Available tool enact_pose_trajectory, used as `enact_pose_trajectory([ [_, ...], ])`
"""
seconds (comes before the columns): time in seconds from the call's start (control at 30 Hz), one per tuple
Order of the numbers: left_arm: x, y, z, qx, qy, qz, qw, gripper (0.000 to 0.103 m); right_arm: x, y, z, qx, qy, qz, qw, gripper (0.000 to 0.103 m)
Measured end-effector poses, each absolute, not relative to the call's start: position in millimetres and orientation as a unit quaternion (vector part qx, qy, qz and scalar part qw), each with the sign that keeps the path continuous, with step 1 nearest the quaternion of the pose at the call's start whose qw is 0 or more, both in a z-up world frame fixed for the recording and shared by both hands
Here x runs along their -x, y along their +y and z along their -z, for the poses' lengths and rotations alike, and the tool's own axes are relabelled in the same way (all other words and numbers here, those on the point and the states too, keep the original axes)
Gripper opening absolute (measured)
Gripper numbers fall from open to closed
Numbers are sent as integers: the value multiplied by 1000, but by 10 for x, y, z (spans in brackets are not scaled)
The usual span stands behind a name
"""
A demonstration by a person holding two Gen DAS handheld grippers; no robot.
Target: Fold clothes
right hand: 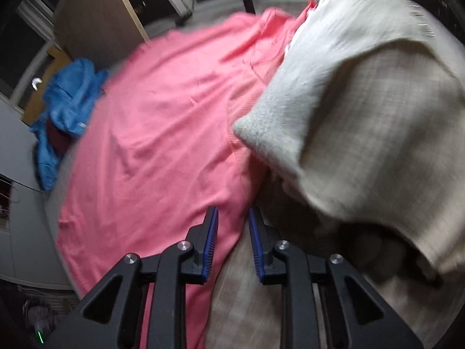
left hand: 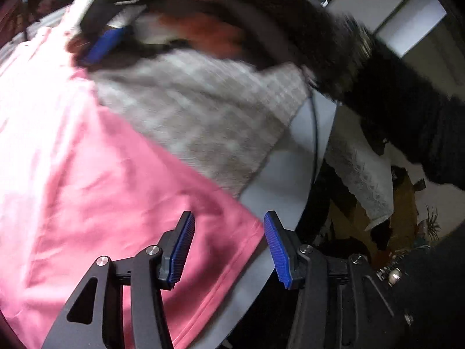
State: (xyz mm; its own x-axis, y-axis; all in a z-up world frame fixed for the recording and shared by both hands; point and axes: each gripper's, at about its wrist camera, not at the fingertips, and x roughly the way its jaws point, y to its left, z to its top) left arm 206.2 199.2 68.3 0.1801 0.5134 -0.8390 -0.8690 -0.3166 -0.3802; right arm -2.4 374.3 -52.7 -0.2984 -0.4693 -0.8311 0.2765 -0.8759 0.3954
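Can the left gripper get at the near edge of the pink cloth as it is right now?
Probably yes. The left gripper stands open right over the pink cloth, whose hemmed edge lies bare between its fingers. The beige checked cloth sits farther back, out of the way.

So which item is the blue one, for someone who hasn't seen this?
Start at the big pink cloth spread over the table. Follow it to its far left edge in the right wrist view: the crumpled blue garment lies there, the only blue fabric, unlike the beige checked cloth opposite.
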Motion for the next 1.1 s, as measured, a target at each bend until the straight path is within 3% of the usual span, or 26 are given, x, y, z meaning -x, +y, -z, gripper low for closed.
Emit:
enact_pose_trajectory([
  [0.13,-1576,1763,-884,546,132,-641,523,48,-538,4065,453,-530,-109,814,211,22],
  [0.33,-724,2155,-1058,530,179,-677,478,48,-1405,4116,649,-541,-148,803,201,22],
  [0.5,-205,2881,-803,521,234,-675,468,48,-1872,3944,810,-543,-156,803,188,22],
  [0.8,-156,3425,-387,516,332,-658,437,45,-2330,3914,797,-527,-144,825,144,22],
  [0.9,-115,3419,-408,511,338,-658,438,25,-2368,3828,803,-522,-136,828,154,22],
  [0.97,-68,3371,-436,514,334,-655,442,4,-2396,3765,813,-513,-121,834,163,22],
  [1.1,15,3236,-523,510,325,-659,448,2,-2460,3738,882,-511,-108,836,167,22],
])
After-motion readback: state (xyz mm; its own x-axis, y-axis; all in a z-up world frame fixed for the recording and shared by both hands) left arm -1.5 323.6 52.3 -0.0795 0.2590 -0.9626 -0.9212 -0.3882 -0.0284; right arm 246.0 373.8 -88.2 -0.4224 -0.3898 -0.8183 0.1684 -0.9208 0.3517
